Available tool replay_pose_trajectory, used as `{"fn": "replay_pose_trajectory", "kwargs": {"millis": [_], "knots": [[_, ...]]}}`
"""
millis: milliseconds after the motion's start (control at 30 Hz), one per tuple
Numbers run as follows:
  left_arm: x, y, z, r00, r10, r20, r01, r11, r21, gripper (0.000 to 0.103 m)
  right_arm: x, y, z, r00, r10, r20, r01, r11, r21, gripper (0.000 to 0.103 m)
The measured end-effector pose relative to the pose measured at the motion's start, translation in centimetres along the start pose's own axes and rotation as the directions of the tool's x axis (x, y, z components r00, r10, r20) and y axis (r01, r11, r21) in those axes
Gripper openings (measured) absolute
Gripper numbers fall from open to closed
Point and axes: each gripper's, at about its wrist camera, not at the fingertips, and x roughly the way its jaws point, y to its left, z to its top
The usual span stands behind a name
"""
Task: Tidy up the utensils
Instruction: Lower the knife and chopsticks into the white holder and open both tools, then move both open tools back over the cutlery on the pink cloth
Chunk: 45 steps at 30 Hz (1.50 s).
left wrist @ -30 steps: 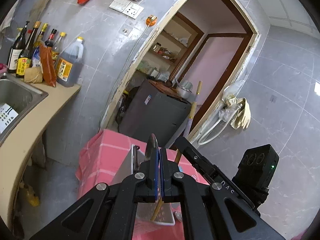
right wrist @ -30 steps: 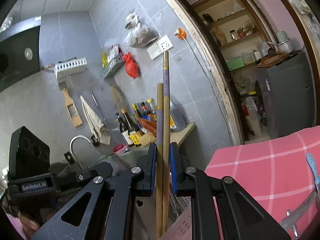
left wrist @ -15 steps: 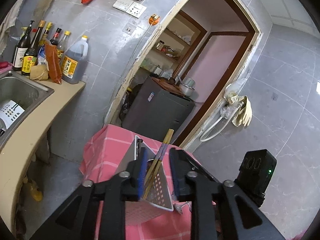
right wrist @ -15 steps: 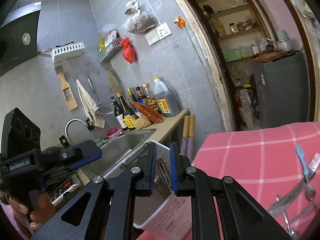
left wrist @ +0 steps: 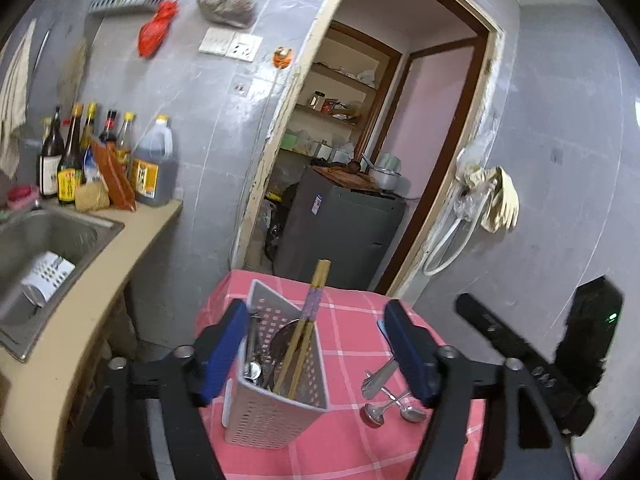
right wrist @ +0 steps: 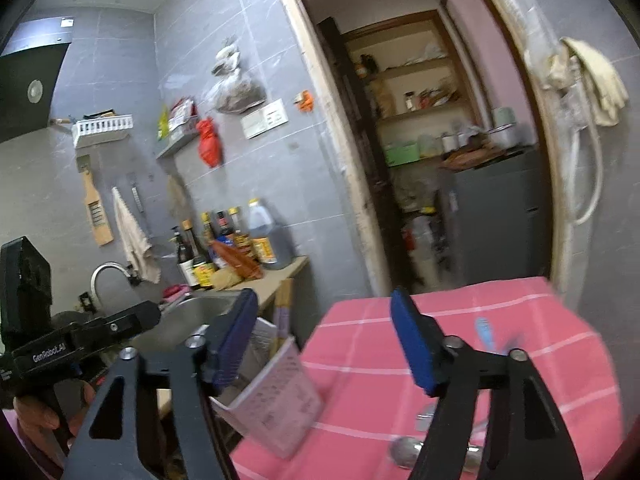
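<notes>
Both grippers, left gripper (left wrist: pixel 316 350) & right gripper (right wrist: pixel 324 340), are opening wide, gripping nothing. Shiny steel spoons (left wrist: pixel 384 394) near-right of the grey perforated plastic caddy (left wrist: pixel 276 392) are looking slippery, stiff, light; pinching mid-handle seems best.

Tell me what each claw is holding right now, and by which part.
Nothing. Both the left claw and right claw are opening with empty jaws; the chopsticks stand in the holder.
</notes>
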Motion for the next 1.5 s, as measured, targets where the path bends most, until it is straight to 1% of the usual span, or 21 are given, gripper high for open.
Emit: {"fn": "replay_pose_trajectory", "kwargs": {"millis": [33, 67, 100, 233, 400, 567, 700, 833, 967, 1067, 1133, 1200, 1233, 1267, 1300, 1333, 1367, 1400, 1433, 1467, 1500], "knots": [[0.0, -0.7, -0.1, 1.0, 0.01, 0.002, -0.01, 1.0, 0.014, 0.081, -0.7, -0.5, 0.2, 1.0, -0.023, 0.002, 0.023, 1.0, -0.002, 0.072], [0.0, -1.3, -0.3, 1.0, 0.015, 0.004, -0.016, 1.0, 0.026, 0.085, -1.2, -0.8, 0.4, 0.999, -0.038, 0.005, 0.038, 0.999, -0.002, 0.074], [0.0, -1.9, -0.4, 1.0, 0.017, 0.006, -0.017, 0.999, 0.036, 0.086, -2.0, -1.4, 0.5, 0.998, -0.058, 0.008, 0.058, 0.998, -0.002, 0.078], [0.3, -4.4, -1.2, 1.0, 0.025, 0.016, -0.026, 0.997, 0.077, 0.096, -4.6, -3.1, 0.8, 0.99, -0.143, 0.017, 0.144, 0.989, -0.023, 0.094], [0.8, -7.0, -2.3, 1.0, 0.017, 0.022, -0.02, 0.993, 0.119, 0.101, -7.0, -5.0, 1.0, 0.974, -0.225, 0.034, 0.226, 0.974, -0.035, 0.1], [2.1, -9.3, -3.4, 1.0, -0.002, 0.0, 0.002, 0.987, 0.158, 0.102, -8.7, -7.2, 0.5, 0.955, -0.294, 0.038, 0.296, 0.955, -0.031, 0.101], [3.9, -11.2, -5.0, 0.998, -0.032, -0.049, 0.041, 0.981, 0.189, 0.102, -9.3, -10.0, -0.7, 0.942, -0.337, -0.006, 0.337, 0.942, -0.014, 0.101], [6.1, -12.8, -6.9, 0.991, -0.06, -0.119, 0.084, 0.974, 0.209, 0.102, -8.7, -13.3, -2.1, 0.937, -0.34, -0.077, 0.342, 0.94, 0.009, 0.101], [9.2, -13.5, -9.0, 0.978, -0.065, -0.2, 0.112, 0.965, 0.236, 0.102, -7.3, -16.1, -3.9, 0.933, -0.329, -0.147, 0.336, 0.942, 0.019, 0.101], [11.6, -13.7, -10.3, 0.963, -0.063, -0.262, 0.133, 0.957, 0.257, 0.102, -6.1, -17.7, -5.4, 0.932, -0.303, -0.197, 0.314, 0.949, 0.026, 0.1], [13.4, -13.7, -11.1, 0.948, -0.062, -0.311, 0.15, 0.951, 0.269, 0.101, -5.0, -18.5, -6.2, 0.933, -0.278, -0.226, 0.293, 0.955, 0.035, 0.097], [14.8, -13.6, -11.4, 0.937, -0.069, -0.342, 0.168, 0.948, 0.269, 0.096, -3.6, -19.2, -7.0, 0.932, -0.247, -0.265, 0.267, 0.963, 0.042, 0.091], [15.7, -13.5, -11.7, 0.928, -0.072, -0.365, 0.179, 0.947, 0.268, 0.089, -2.7, -19.4, -7.4, 0.931, -0.232, -0.282, 0.253, 0.967, 0.04, 0.084], [16.6, -13.4, -11.9, 0.919, -0.07, -0.388, 0.186, 0.945, 0.269, 0.082, -2.1, -19.5, -7.7, 0.93, -0.22, -0.294, 0.242, 0.97, 0.039, 0.08], [17.3, -13.4, -12.2, 0.91, -0.071, -0.409, 0.194, 0.944, 0.266, 0.079, -1.4, -19.7, -8.0, 0.93, -0.2, -0.309, 0.223, 0.974, 0.04, 0.073], [18.0, -13.2, -12.5, 0.898, -0.073, -0.434, 0.203, 0.944, 0.261, 0.071, -0.7, -19.8, -8.3, 0.929, -0.181, -0.322, 0.206, 0.978, 0.043, 0.067], [18.7, -13.1, -12.8, 0.887, -0.076, -0.456, 0.213, 0.943, 0.256, 0.066, 0.0, -19.9, -8.5, 0.929, -0.166, -0.332, 0.191, 0.981, 0.043, 0.064], [19.2, -13.2, -13.0, 0.879, -0.079, -0.471, 0.221, 0.941, 0.255, 0.065, 0.7, -19.9, -8.8, 0.928, -0.149, -0.342, 0.173, 0.984, 0.042, 0.057], [19.7, -13.2, -13.3, 0.869, -0.08, -0.489, 0.232, 0.937, 0.259, 0.061, 1.3, -20.0, -9.0, 0.926, -0.135, -0.354, 0.158, 0.987, 0.038, 0.051], [20.2, -13.2, -13.5, 0.862, -0.078, -0.5, 0.238, 0.935, 0.264, 0.057, 1.9, -20.0, -9.1, 0.923, -0.123, -0.365, 0.146, 0.989, 0.036, 0.048], [20.7, -13.2, -13.8, 0.851, -0.077, -0.519, 0.246, 0.932, 0.265, 0.055, 2.6, -20.0, -9.3, 0.92, -0.104, -0.378, 0.128, 0.991, 0.039, 0.045]]}}
